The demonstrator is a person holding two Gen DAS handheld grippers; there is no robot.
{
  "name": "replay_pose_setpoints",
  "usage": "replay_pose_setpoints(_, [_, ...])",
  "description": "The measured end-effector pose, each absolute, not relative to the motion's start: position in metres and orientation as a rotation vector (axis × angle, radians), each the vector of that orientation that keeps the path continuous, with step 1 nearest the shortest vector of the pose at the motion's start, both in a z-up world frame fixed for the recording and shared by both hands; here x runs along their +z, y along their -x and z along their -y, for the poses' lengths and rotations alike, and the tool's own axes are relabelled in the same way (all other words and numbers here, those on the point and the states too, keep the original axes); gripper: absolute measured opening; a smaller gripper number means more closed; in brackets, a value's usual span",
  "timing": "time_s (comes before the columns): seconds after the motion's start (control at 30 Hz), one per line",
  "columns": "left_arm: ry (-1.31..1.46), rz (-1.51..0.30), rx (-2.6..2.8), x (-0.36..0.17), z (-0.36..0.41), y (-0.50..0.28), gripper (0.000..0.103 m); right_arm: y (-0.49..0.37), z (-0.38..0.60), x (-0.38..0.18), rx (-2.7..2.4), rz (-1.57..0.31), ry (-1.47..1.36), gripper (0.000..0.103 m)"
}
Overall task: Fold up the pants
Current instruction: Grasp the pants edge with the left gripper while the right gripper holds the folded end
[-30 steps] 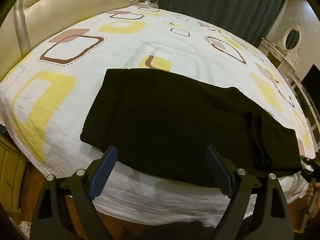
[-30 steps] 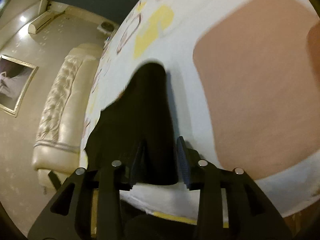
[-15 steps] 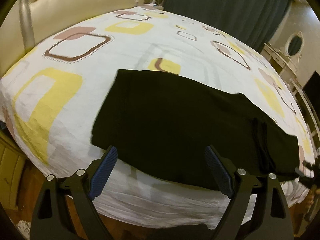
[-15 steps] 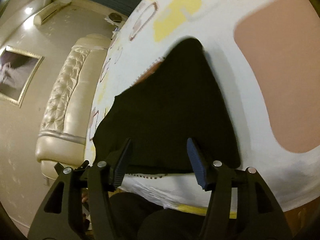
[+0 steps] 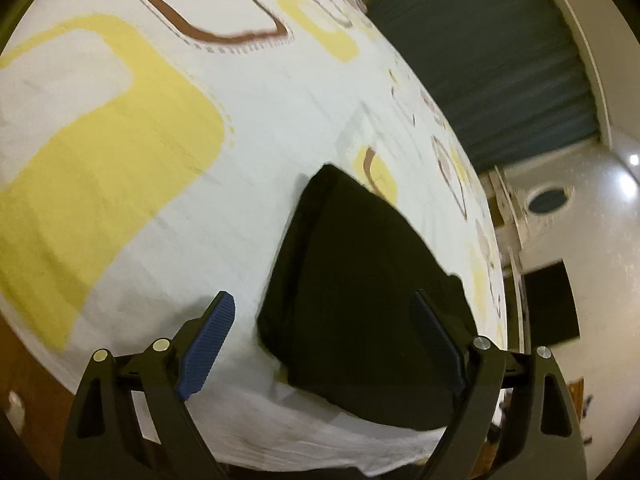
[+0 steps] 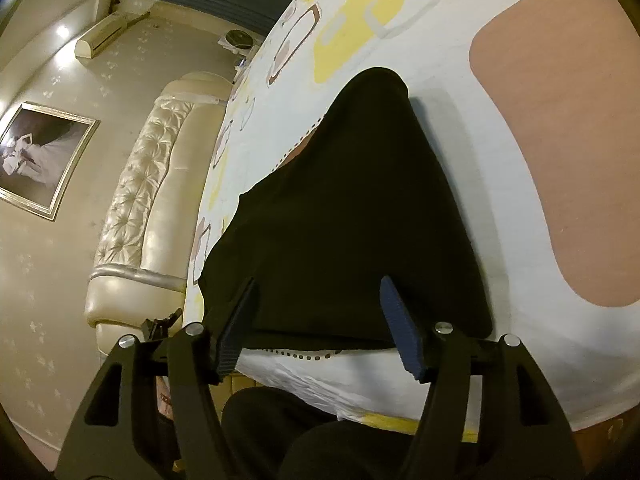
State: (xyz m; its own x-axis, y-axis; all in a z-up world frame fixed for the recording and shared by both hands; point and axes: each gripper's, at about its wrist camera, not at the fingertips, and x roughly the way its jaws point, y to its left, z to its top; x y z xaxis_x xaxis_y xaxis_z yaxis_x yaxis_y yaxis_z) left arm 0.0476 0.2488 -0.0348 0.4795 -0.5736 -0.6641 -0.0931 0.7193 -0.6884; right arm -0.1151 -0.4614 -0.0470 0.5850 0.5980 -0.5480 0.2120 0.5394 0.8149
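Black pants (image 5: 360, 288) lie flat, folded lengthwise, on a white bed sheet (image 5: 160, 200) with yellow and brown shapes, close to the bed's near edge. My left gripper (image 5: 326, 344) is open and empty, just above the near left end of the pants. In the right wrist view the pants (image 6: 352, 232) stretch away from me. My right gripper (image 6: 320, 320) is open and empty, its fingers astride the near edge of the other end of the pants.
A cream tufted headboard (image 6: 152, 208) stands at the bed's far end. Dark curtains (image 5: 500, 64) hang behind the bed. A dressing table with an oval mirror (image 5: 548, 202) stands to the right. A framed picture (image 6: 36, 160) hangs on the wall.
My right gripper has opened and let go of the pants, then drawn back a little. My left gripper has swung left and lower toward the left end of the pants.
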Motion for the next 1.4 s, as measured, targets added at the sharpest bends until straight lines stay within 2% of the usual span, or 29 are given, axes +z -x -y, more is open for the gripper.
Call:
replay_pose_setpoints(0.2, [0.600, -1.125, -0.449, -0.044, -0.220, -0.077, 0.087, 0.114, 0.456, -0.048, 0.277, -0.933, -1.014, 0.071])
replay_pose_setpoints(0.33, [0.634, -1.132, -0.509, -0.049, -0.219, -0.086, 0.086, 0.112, 0.452, -0.045, 0.287, -0.926, -1.004, 0.079])
replay_pose_setpoints(0.4, [0.661, -1.128, -0.526, -0.051, -0.219, -0.088, 0.068, 0.112, 0.451, -0.044, 0.294, -0.920, -0.997, 0.082])
replay_pose_setpoints(0.43, [0.672, -1.152, -0.530, -0.056, -0.216, -0.089, 0.046, 0.111, 0.450, -0.044, 0.300, -0.916, -0.992, 0.084])
replay_pose_setpoints(0.47, [0.663, -1.180, -0.508, -0.061, -0.212, -0.090, 0.030, 0.111, 0.449, -0.043, 0.304, -0.913, -0.990, 0.086])
replay_pose_setpoints(0.57, [0.627, -1.177, -0.484, -0.061, -0.207, -0.088, 0.019, 0.111, 0.447, -0.043, 0.308, -0.901, -0.991, 0.090])
replay_pose_setpoints(0.67, [0.620, -1.170, -0.473, -0.055, -0.205, -0.086, 0.015, 0.112, 0.447, -0.042, 0.309, -0.884, -1.004, 0.093])
replay_pose_setpoints(0.97, [0.572, -1.113, -0.447, 0.010, -0.185, -0.081, 0.014, 0.111, 0.445, -0.041, 0.304, -0.876, -1.012, 0.095])
replay_pose_setpoints(1.2, [0.474, -1.041, -0.517, 0.082, -0.125, -0.072, 0.013, 0.111, 0.445, -0.041, 0.295, -0.869, -1.027, 0.096])
replay_pose_setpoints(1.4, [0.395, -1.009, -0.603, 0.122, -0.061, -0.058, 0.013, 0.111, 0.447, -0.043, 0.309, -0.863, -1.044, 0.096])
